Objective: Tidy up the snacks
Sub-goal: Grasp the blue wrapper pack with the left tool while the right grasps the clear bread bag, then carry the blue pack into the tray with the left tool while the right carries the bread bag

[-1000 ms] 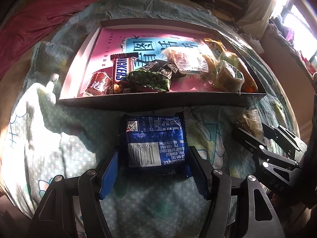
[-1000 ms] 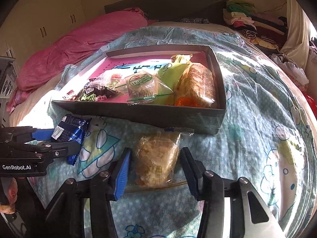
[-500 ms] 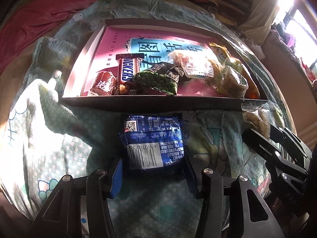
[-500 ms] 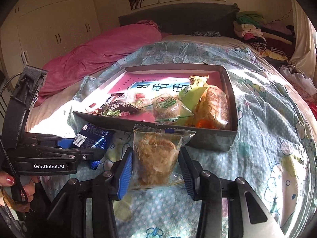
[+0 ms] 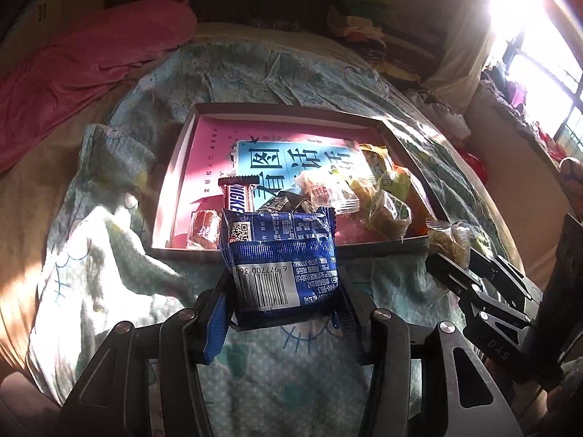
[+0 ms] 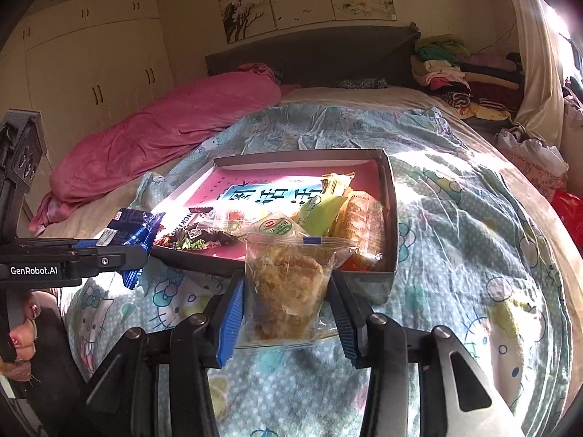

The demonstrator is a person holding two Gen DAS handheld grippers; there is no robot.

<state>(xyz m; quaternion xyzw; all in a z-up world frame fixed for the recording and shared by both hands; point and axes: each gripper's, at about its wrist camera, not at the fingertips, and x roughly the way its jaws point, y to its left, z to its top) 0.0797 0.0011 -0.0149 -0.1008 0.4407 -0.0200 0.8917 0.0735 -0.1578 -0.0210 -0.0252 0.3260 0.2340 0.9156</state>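
Note:
My left gripper [image 5: 282, 304] is shut on a blue snack packet [image 5: 280, 258] with its barcode side up, held above the bedspread just in front of the box. In the right wrist view my right gripper [image 6: 286, 304] is shut on a clear bag of golden pastry [image 6: 288, 287], also lifted off the bed. A shallow grey box [image 5: 189, 134] with a pink and blue printed floor lies ahead. It holds a Snickers bar [image 5: 238, 196], a green pea packet [image 6: 189, 242], a green-labelled cake [image 6: 278, 227] and several other wrapped snacks.
A teal cartoon-print bedspread [image 6: 455, 218] covers the bed. A pink blanket [image 6: 164, 134] lies bunched along the left. Folded clothes [image 6: 455, 69] are piled at the back right by the headboard. A person's hand [image 6: 22, 331] grips the left tool's handle.
The left jaws closed on the blue packet, and both grippers rose from the bedspread with their snacks. The box now sits lower and farther off in both views.

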